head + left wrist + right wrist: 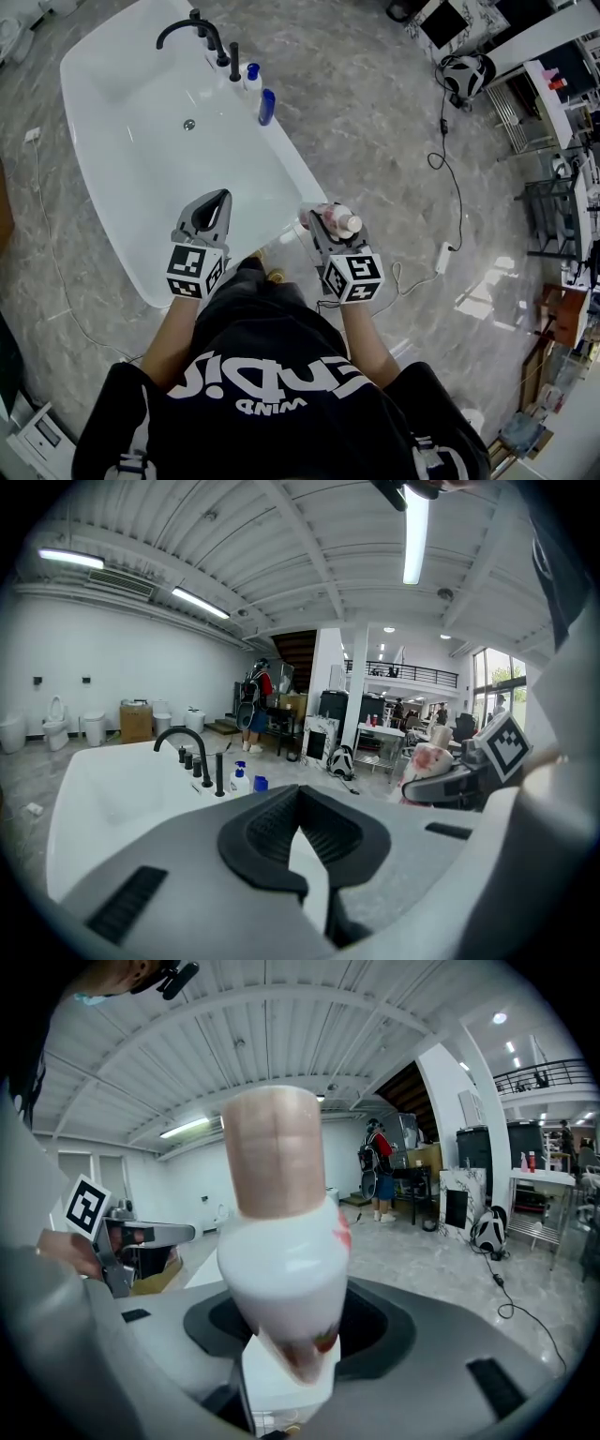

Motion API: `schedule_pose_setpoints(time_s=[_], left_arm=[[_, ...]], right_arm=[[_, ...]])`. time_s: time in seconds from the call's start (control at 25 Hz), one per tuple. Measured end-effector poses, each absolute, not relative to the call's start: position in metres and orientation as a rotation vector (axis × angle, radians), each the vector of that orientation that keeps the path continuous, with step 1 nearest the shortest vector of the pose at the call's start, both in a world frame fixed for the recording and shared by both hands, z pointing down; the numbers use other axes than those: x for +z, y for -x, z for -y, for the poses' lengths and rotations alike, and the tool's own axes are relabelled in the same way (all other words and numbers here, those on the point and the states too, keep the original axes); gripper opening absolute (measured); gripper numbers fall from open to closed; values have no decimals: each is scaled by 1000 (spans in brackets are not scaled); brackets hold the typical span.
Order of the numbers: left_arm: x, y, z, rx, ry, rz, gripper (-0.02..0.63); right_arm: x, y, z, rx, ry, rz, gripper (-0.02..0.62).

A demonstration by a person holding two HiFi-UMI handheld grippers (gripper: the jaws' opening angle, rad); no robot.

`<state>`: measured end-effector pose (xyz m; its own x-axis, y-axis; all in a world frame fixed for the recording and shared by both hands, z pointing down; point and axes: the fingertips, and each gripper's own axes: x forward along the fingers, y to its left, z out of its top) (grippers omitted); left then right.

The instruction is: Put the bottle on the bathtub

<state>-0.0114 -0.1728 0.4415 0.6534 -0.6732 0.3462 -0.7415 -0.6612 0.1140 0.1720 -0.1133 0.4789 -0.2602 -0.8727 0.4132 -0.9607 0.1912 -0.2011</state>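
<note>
A white bottle (pixel 339 221) with a tan cap and red print is held above the floor, just off the near right rim of the white bathtub (pixel 112 150). My right gripper (pixel 328 225) is shut on it. In the right gripper view the bottle (pixel 281 1241) stands up between the jaws of my right gripper (pixel 286 1340), cap on top. My left gripper (pixel 217 202) hovers over the tub's near end, its jaws together with nothing held. The left gripper view shows my left gripper (pixel 300 794), the tub (pixel 94 789) beyond it and the bottle (pixel 427 761) at the right.
A black faucet (pixel 192 33) stands on the tub's far rim, with a white pump bottle (pixel 251 77) and a blue bottle (pixel 267 106) beside it. A cable (pixel 450 159) and power strip (pixel 443 256) lie on the marble floor. Shelves (pixel 562 187) line the right.
</note>
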Motion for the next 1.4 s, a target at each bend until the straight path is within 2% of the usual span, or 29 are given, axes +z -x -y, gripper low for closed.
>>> schedule_pose_setpoints(time_s=[0.6,1.4], left_arm=[[492,-11,235,390,-2593,1125,7],[574,-5,299,409,-2470,1166,6]], right_arm=[[549,-183,238,638,-1715,2210,239],[666,-172,366,705,-1569,2129,239]])
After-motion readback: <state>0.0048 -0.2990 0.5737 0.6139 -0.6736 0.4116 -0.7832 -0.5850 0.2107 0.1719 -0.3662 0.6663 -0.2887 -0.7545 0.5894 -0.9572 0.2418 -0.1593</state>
